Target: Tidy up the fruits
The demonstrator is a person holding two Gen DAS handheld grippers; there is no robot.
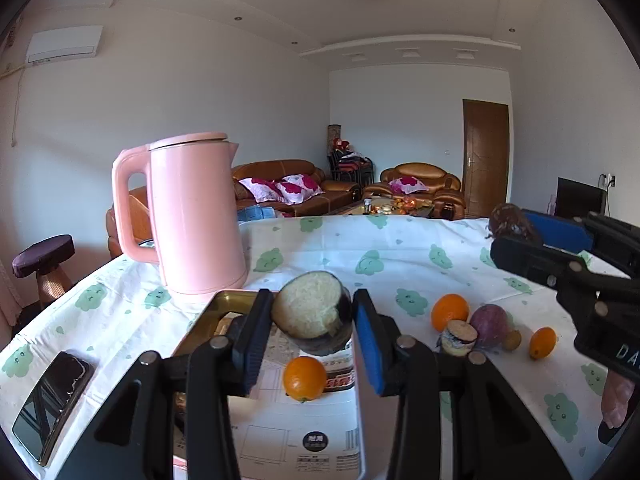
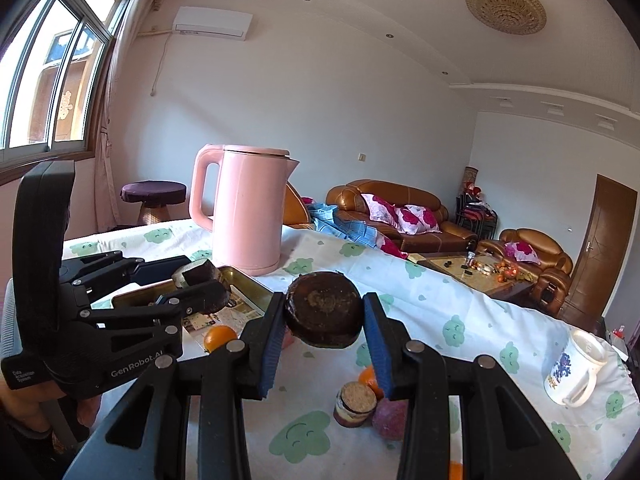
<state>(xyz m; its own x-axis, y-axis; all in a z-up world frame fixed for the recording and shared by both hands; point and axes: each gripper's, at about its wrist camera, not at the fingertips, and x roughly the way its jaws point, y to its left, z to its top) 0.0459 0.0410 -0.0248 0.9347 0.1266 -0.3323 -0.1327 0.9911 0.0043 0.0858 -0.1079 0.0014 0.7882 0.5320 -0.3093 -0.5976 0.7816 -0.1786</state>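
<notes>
Both jaws are clamped on cut eggplant pieces: your left gripper (image 1: 312,320) pinches a pale-faced, dark-skinned eggplant chunk (image 1: 310,314) mid-frame above the metal tray (image 1: 208,320), and your right gripper (image 2: 324,320) squeezes a browned eggplant slice (image 2: 324,308) at frame center. Heads up, that glossy skin looks slick and the flesh spongy, so a tilt could let either one slide out. Round oranges (image 1: 305,378) on the soft tablecloth (image 1: 400,248) could roll if bumped, and the smooth pink kettle (image 1: 196,216) stands just behind the tray.
</notes>
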